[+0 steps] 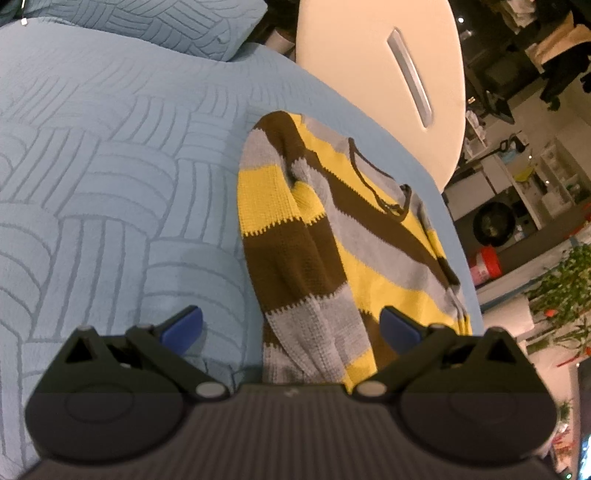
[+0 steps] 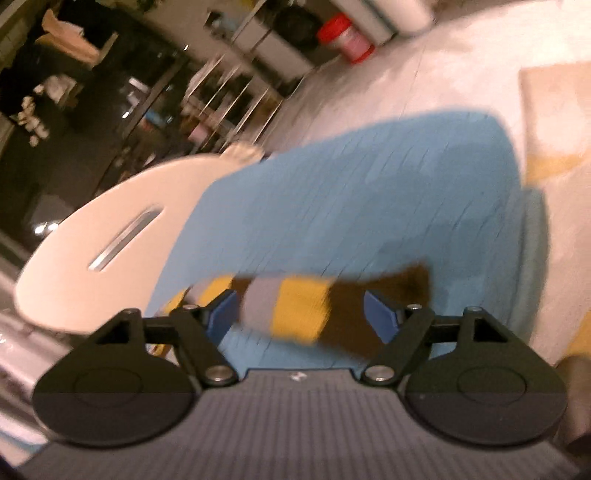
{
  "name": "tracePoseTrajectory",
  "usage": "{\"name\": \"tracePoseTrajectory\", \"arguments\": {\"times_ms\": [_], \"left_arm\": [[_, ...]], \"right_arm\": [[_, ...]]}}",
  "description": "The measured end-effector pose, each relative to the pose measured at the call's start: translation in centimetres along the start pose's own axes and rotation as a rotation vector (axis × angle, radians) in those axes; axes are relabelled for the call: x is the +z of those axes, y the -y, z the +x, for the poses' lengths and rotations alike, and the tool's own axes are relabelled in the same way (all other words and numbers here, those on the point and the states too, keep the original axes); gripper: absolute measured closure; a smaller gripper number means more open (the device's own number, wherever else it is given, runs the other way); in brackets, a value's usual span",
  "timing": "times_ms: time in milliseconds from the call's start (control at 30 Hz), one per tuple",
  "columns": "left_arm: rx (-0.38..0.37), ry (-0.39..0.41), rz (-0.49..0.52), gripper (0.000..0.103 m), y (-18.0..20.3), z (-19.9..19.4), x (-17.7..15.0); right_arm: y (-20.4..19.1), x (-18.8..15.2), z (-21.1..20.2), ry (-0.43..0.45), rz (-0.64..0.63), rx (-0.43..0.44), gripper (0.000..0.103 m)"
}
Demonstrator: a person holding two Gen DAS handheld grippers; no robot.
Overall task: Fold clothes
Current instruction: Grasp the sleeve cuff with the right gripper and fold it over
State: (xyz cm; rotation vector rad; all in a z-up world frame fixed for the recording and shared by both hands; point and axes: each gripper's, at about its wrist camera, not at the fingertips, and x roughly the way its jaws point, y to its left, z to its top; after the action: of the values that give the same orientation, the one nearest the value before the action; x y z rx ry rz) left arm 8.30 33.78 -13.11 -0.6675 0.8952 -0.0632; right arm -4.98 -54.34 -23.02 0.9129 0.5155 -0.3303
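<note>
A knitted sweater [image 1: 332, 236] striped yellow, brown and grey lies partly folded on the light blue quilted bedspread [image 1: 110, 166], one sleeve laid down its left side. My left gripper [image 1: 291, 325] hovers over the sweater's near end, open wide, with the sleeve showing between its blue fingertips [image 1: 184, 325] but untouched by them. The right wrist view is blurred. There, a striped strip of the sweater [image 2: 295, 310] lies across the bedspread [image 2: 351, 192]. My right gripper [image 2: 301, 314] is open above it, with its pads clear of the cloth.
A blue pillow [image 1: 166, 26] lies at the head of the bed. A cream oval board with a metal slot [image 1: 380, 74] stands just beyond the bed's edge. Past it are shelves, a red-lidded jar [image 1: 485, 266] and green plants [image 1: 565, 288] on the floor.
</note>
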Motion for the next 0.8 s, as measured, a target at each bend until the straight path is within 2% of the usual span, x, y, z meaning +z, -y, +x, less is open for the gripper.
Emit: {"name": "tracePoseTrajectory", "arguments": {"times_ms": [100,133,167,300,333,367,400,433,467,500,600,633,700,733,800], "left_arm": [[0.012,-0.002,0.009,0.000,0.2,0.1,0.0],[0.013,-0.002,0.010,0.000,0.2,0.1,-0.1],[0.014,-0.002,0.009,0.000,0.2,0.1,-0.1],[0.016,-0.004,0.006,0.000,0.1,0.1,-0.1],[0.015,-0.004,0.005,0.000,0.1,0.1,-0.1],[0.015,-0.004,0.005,0.000,0.1,0.1,-0.1],[0.016,-0.004,0.005,0.000,0.1,0.1,-0.2],[0.015,-0.005,0.005,0.000,0.1,0.2,-0.1],[0.014,-0.005,0.005,0.000,0.1,0.2,-0.1],[0.014,-0.007,0.005,0.000,0.1,0.2,-0.1],[0.014,-0.010,0.009,0.000,0.1,0.2,-0.1],[0.013,-0.010,0.010,0.000,0.1,0.2,-0.1],[0.015,-0.011,0.007,0.000,0.1,0.3,-0.1],[0.016,-0.012,0.004,0.000,0.0,0.3,0.0],[0.019,-0.013,0.001,0.000,0.0,0.4,-0.1]], "right_arm": [[-0.3,0.8,1.2,-0.020,-0.093,-0.102,0.025],[-0.5,0.9,2.2,-0.068,-0.146,-0.156,0.026],[-0.6,0.8,3.8,-0.160,-0.197,-0.219,0.026],[-0.1,0.3,6.9,-0.351,-0.187,-0.269,0.024],[-0.4,0.2,7.0,-0.353,-0.205,-0.273,0.024],[-0.8,0.2,6.9,-0.347,-0.222,-0.264,0.028],[-1.1,0.2,6.8,-0.336,-0.240,-0.255,0.038],[-1.6,0.2,6.5,-0.317,-0.259,-0.245,0.075],[-2.0,0.2,6.2,-0.299,-0.277,-0.234,0.088],[-2.7,0.1,5.6,-0.277,-0.298,-0.211,0.088],[-6.5,-0.7,2.9,-0.190,-0.372,-0.085,0.088],[-8.6,-1.5,1.5,-0.161,-0.431,-0.008,0.088],[-15.7,-5.4,-2.7,-0.125,-0.652,0.273,0.088],[-18.5,-8.1,-3.9,-0.175,-0.728,0.403,0.088],[-22.4,-14.2,-4.6,-0.317,-0.843,0.558,0.086]]}}
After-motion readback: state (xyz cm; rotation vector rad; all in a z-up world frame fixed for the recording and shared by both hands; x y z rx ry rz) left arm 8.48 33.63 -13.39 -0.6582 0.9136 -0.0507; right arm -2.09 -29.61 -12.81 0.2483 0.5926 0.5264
